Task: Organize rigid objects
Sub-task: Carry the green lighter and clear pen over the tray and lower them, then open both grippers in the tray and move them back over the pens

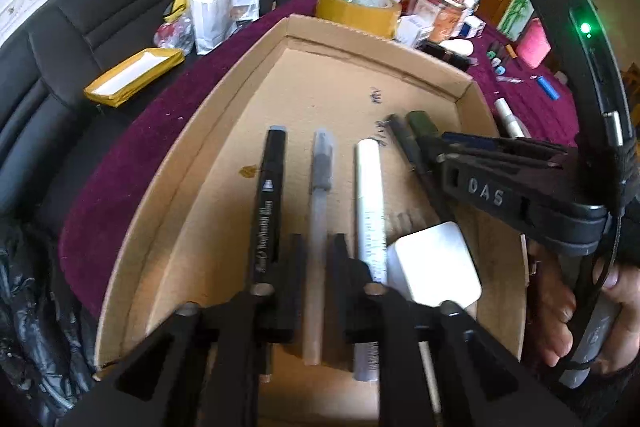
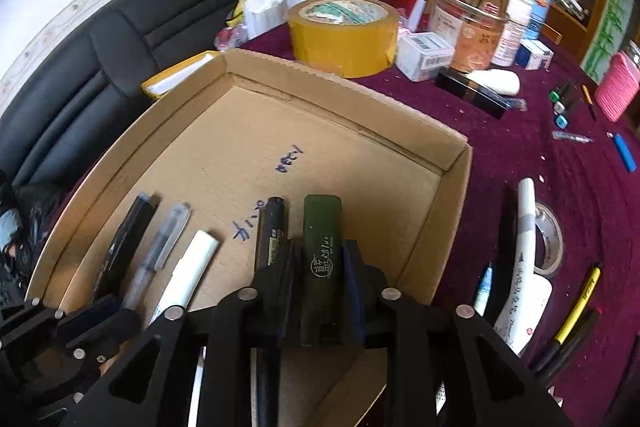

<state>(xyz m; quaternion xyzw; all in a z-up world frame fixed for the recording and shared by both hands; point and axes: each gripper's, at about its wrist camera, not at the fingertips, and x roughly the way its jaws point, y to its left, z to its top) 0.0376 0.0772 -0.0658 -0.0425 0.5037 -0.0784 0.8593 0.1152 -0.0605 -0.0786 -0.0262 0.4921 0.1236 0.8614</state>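
Inside the cardboard tray (image 2: 448, 163), each gripper straddles its item with pads apart, left gripper (image 1: 316, 251) over the clear pen (image 1: 318, 211), right gripper (image 2: 322, 259) over the green marker (image 2: 322, 247), lining them up in a row.

Inside the cardboard tray (image 2: 452, 163), a black marker (image 1: 269, 203), a clear pen (image 1: 318, 227) and a white marker (image 1: 370, 199) lay side by side; a dark-green lighter (image 2: 322, 251) lay nearer its right wall.

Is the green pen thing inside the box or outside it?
Inside. The green marker lies flat on the floor of the cardboard box, beside a black pen, between the right tool's fingers.
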